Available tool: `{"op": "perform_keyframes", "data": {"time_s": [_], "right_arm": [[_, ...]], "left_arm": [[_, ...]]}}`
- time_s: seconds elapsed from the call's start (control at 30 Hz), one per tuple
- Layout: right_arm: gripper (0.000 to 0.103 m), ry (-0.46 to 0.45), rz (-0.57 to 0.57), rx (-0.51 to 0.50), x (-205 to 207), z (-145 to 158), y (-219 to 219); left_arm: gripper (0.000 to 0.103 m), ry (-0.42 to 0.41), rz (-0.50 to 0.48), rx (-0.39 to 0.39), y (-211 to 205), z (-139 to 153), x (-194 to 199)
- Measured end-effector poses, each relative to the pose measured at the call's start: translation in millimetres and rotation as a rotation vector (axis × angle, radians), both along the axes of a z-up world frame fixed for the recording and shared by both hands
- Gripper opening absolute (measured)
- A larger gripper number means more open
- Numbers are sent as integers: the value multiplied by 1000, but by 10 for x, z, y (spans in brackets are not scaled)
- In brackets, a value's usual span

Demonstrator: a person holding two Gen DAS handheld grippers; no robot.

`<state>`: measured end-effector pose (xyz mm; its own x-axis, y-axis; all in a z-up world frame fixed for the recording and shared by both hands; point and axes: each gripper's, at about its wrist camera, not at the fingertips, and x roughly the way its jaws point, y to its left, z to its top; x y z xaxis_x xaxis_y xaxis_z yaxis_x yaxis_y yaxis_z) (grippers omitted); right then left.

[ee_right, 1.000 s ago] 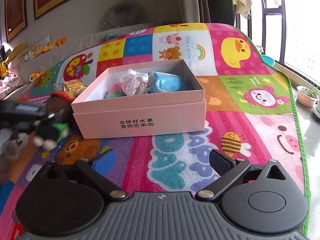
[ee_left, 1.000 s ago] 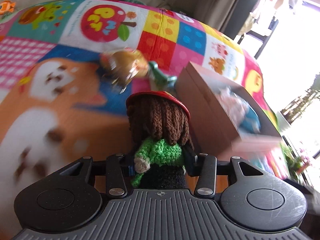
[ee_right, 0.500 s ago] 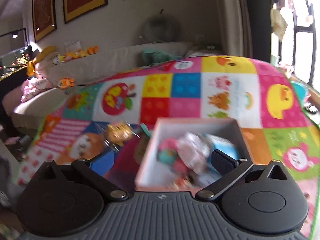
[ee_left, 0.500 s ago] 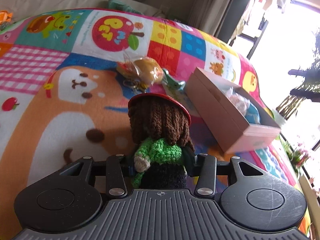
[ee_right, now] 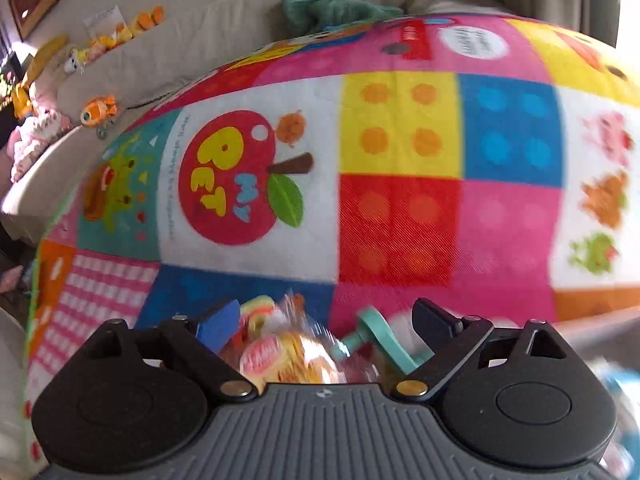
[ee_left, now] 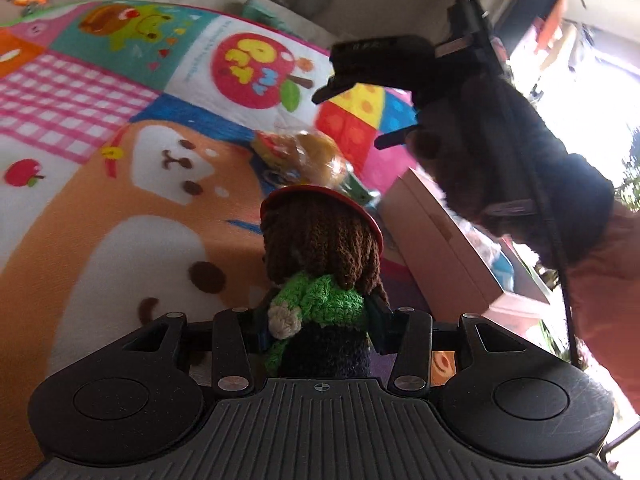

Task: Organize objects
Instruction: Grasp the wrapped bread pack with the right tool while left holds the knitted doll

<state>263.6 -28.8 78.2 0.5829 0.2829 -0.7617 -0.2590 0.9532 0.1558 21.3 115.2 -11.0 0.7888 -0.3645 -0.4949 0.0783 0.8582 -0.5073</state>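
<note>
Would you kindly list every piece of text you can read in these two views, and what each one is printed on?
"MY PET": on the red apple printed on the play mat.
Small curved line left of the apple: too blurred to read.
White oval label at the mat's far edge: blurred, unreadable.

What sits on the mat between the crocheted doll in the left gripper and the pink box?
In the left wrist view, only a teal toy peeks out between crocheted doll and pink box.
</note>
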Motion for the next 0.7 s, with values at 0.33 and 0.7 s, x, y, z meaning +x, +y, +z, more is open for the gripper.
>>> {"op": "perform_keyframes", "data": {"time_s": [0.33, 0.7], "right_arm": [[71, 88, -82, -44, 315, -378, -13], [49, 66, 155, -113, -509, -318, 148]], "left_arm": [[48, 13, 136, 2, 328, 35, -124], [48, 22, 166, -8, 401, 42, -194]]}}
